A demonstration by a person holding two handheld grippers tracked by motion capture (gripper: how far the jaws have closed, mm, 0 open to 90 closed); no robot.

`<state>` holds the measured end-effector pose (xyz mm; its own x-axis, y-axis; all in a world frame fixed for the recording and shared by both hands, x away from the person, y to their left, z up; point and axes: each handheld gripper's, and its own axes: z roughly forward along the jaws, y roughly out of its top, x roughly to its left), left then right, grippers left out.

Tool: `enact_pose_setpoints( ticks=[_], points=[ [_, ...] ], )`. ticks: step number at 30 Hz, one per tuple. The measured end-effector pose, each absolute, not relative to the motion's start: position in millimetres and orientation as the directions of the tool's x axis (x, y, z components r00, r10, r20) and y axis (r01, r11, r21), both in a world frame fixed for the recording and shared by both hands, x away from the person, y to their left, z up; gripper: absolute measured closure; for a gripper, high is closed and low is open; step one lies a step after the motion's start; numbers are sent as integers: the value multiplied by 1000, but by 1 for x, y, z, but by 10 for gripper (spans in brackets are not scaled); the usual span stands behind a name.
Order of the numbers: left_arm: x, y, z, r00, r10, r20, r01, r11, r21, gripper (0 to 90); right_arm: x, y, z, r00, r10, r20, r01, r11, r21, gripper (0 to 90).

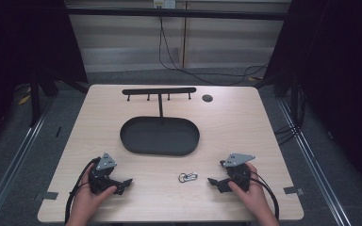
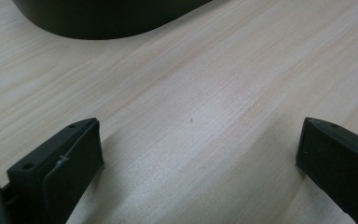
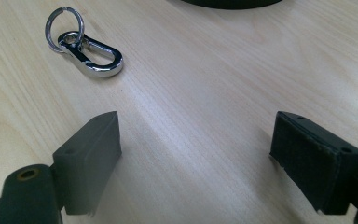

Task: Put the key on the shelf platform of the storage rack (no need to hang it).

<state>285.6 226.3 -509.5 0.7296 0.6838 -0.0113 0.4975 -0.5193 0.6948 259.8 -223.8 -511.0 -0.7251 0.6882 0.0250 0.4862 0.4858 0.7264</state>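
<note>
While seen from above, key clip [image 1: 187, 177] lying on table [image 1: 245, 122] between left gripper [image 1: 122, 182] and right gripper [image 1: 215, 181], near tray [image 1: 159, 136] — left gripper view, jaws wide, empty — right gripper view, jaws wide, empty, clip [image 3: 86, 46] ahead.

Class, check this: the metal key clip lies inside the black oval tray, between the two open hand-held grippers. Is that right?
Not quite. The key clip lies on the bare table, in front of the tray, not inside it, as the high view shows. The rest holds.
</note>
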Motion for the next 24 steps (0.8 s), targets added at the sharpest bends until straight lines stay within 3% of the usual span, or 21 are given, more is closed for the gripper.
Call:
enact_pose_setpoints(
  ticks=[10,24],
  points=[
    [286,226,-509,730,684,-11,497,-520,695,0,259,-223,-511,-719,695,22,488,482,727,154],
    [286,226,-509,728,685,-9,497,-520,694,0,266,-205,-491,-814,578,49,488,637,597,312]
  ],
)
